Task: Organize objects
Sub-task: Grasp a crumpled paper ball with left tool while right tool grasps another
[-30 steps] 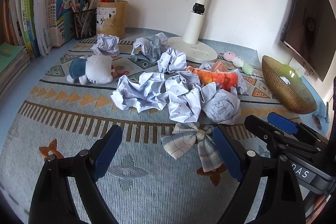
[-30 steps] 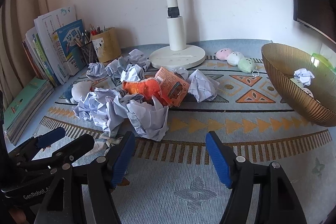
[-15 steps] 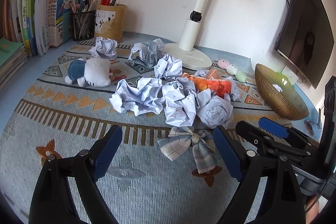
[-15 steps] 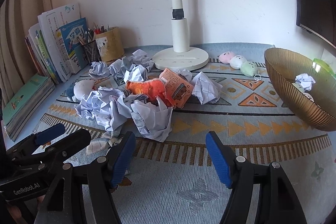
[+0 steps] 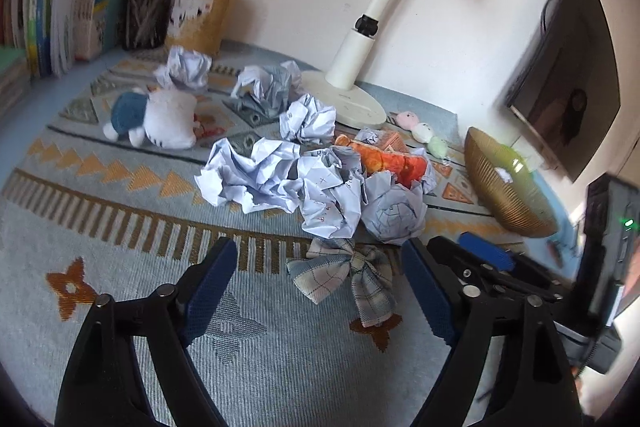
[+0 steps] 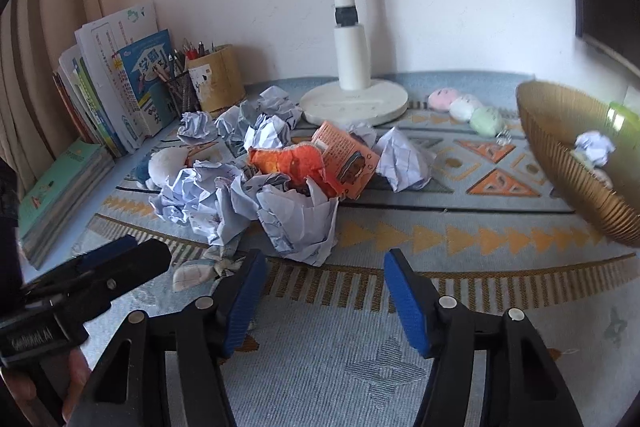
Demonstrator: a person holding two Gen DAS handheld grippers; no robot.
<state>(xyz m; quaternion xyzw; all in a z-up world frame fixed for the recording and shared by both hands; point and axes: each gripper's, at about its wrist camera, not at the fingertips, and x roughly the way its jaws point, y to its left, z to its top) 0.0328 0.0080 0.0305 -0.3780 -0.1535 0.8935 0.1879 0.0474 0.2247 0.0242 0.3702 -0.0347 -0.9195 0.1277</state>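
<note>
1. Both grippers – left gripper (image 5: 316,283), right gripper (image 6: 324,291) – hung empty, fingers apart.
2. The paper ball (image 6: 298,223) lay just ahead of the right fingers; a bowl (image 6: 568,163) sat far right.
3. Best approach – straddle the ball squarely, avoiding the bow (image 5: 344,275).

Crumpled paper balls (image 5: 332,195) lie heaped mid-rug, touching one another, with an orange plush toy (image 6: 288,163) and an orange printed carton (image 6: 346,163) wedged among them. A plaid fabric bow (image 5: 348,275) lies flat just in front of the heap. A white-and-blue plush (image 5: 160,119) lies on its side. One paper ball (image 6: 594,147) sits inside the gold bowl (image 6: 560,155).
</note>
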